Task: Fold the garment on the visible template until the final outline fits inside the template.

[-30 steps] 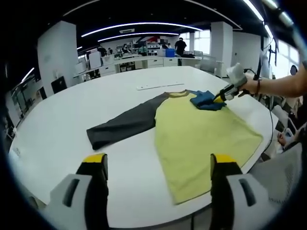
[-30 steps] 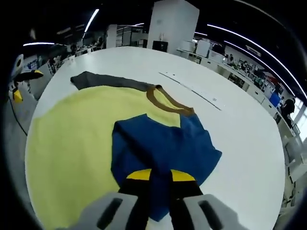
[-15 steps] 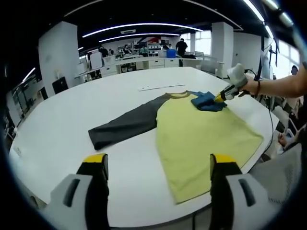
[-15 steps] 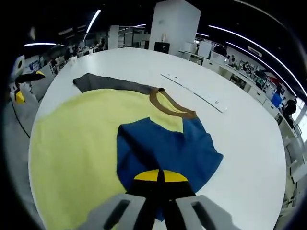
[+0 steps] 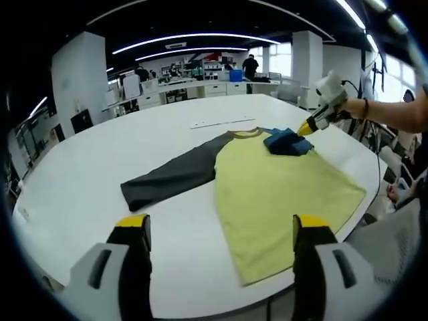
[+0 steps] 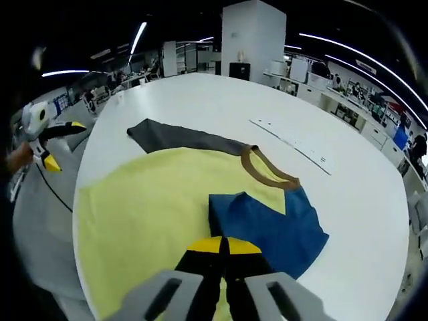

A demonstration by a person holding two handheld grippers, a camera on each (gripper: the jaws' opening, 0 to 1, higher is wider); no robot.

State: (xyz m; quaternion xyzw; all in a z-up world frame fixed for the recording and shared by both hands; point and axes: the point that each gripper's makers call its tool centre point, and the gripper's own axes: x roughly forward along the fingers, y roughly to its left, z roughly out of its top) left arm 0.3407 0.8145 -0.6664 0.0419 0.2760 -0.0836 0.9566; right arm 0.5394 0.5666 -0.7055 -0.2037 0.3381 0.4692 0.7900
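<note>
A shirt lies flat on the white table (image 5: 80,174): yellow body (image 5: 281,194), grey sleeve (image 5: 170,177) stretched out to the left, blue sleeve (image 5: 287,142) folded in over the chest beside the brown collar (image 6: 267,170). My left gripper (image 5: 221,224) hovers open off the table's near edge, short of the hem, nothing between its fingers. My right gripper (image 6: 221,246) is shut and hangs a little above the blue sleeve (image 6: 267,224) with no cloth in it. In the left gripper view a hand holds the right gripper (image 5: 307,127) just above that sleeve.
A thin white strip (image 5: 221,122) lies on the table beyond the collar. The table edge runs close to the hem on the right. Desks, chairs and standing people fill the office behind. Left gripper (image 6: 61,146) sits at the left of the right gripper view.
The right gripper's jaws went from a small gap to shut, then rose and drew back from the blue sleeve, which stays folded on the yellow body. The left gripper has not moved.
</note>
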